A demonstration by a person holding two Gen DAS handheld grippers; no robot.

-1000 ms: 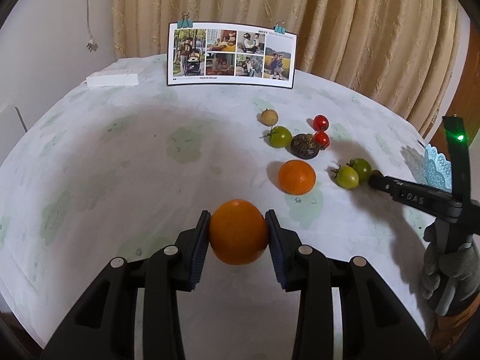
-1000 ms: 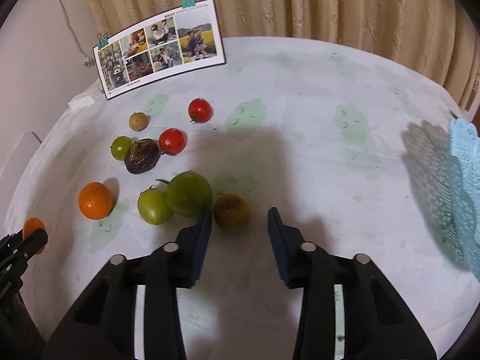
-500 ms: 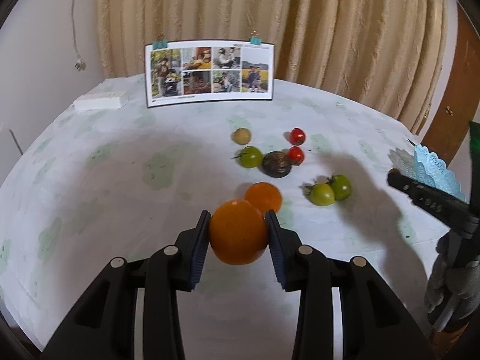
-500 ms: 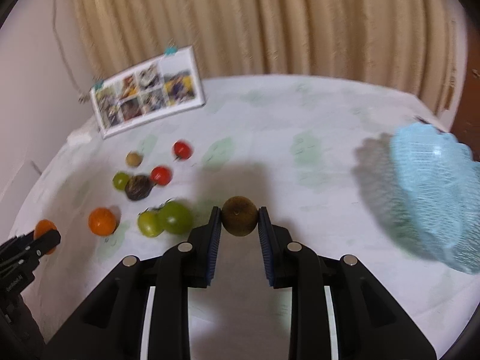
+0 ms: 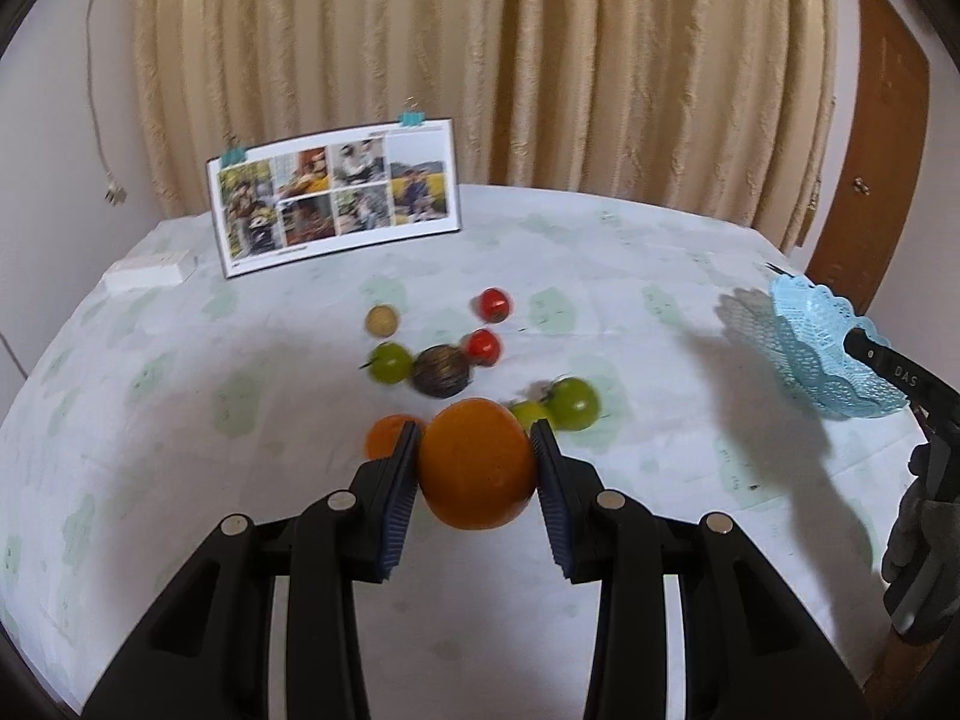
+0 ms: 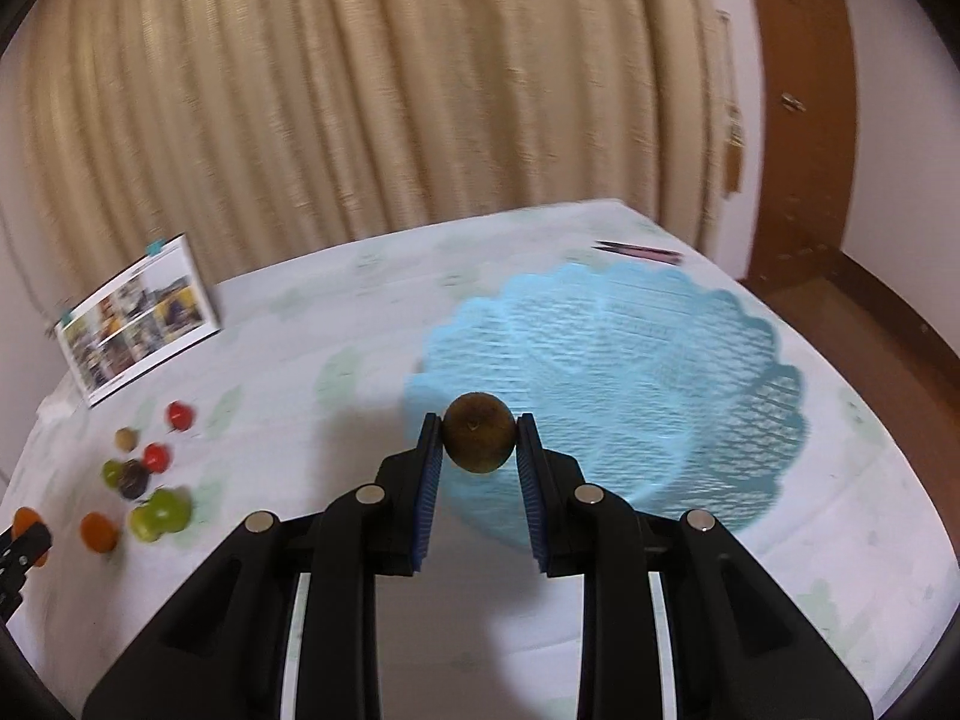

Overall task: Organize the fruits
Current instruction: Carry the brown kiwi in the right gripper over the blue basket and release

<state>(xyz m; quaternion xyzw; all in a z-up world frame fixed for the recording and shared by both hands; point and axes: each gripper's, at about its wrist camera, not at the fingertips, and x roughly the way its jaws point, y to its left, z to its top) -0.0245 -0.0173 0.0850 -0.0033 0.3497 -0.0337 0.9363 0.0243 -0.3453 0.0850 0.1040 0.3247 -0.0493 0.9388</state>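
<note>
My left hand-held gripper [image 5: 474, 468] is clenched on an orange [image 5: 477, 463], pinched between both pads and held above the bench [image 5: 180, 420]. Just beyond it lie a second orange [image 5: 387, 433], two green tomatoes [image 5: 570, 403] and a dark fruit [image 5: 441, 371]. My right hand-held gripper [image 6: 478, 441] grasps a brown fruit [image 6: 478, 439] at its fingertips, over the near rim of the blue basket [image 6: 660, 372], well apart from the other fruit.
</note>
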